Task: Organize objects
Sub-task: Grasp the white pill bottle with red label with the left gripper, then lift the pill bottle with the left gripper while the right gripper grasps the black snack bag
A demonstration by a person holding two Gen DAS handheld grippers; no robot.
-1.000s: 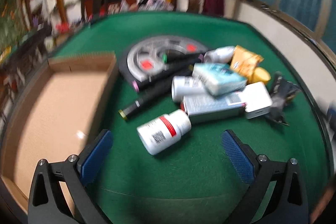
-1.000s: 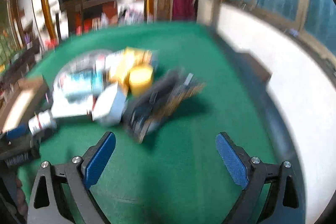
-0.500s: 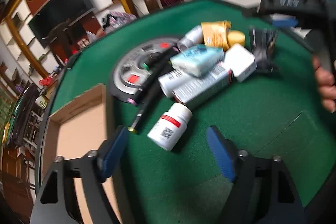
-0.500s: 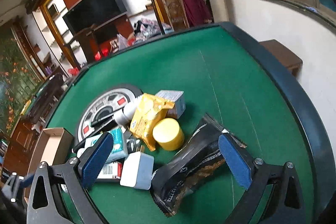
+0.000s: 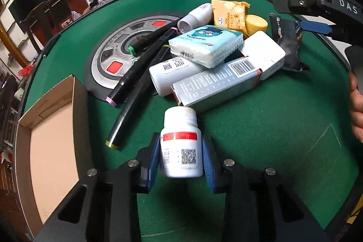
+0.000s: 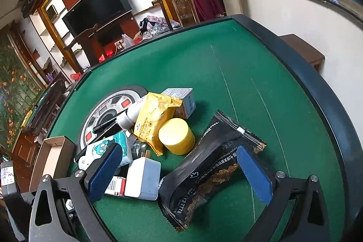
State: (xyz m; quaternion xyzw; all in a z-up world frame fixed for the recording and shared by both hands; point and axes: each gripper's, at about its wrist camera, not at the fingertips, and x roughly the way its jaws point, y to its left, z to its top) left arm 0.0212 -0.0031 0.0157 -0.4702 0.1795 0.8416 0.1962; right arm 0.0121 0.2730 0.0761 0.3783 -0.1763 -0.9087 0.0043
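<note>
My left gripper (image 5: 180,157) is shut on a white pill bottle (image 5: 180,142) with a red band, held between the blue pads just above the green felt. An open cardboard box (image 5: 52,142) lies to its left. My right gripper (image 6: 179,170) is open and empty, its jaws standing either side of a black snack packet (image 6: 204,171). It also shows at the far right of the left wrist view (image 5: 315,26). The pile holds a tissue pack (image 5: 205,45), a grey carton (image 5: 215,83), a white charger (image 6: 143,177) and a yellow jar (image 6: 177,136).
Black markers (image 5: 136,81) lie across a round grey panel (image 5: 118,56) set in the table. A yellow biscuit packet (image 6: 154,119), a small white bottle (image 5: 196,17) and a small box (image 6: 183,101) sit behind the pile. The table's dark raised rim (image 6: 317,92) runs along the right.
My left gripper has closed in on the pill bottle and shut on it. My right gripper has dropped lower over the black packet, still open.
</note>
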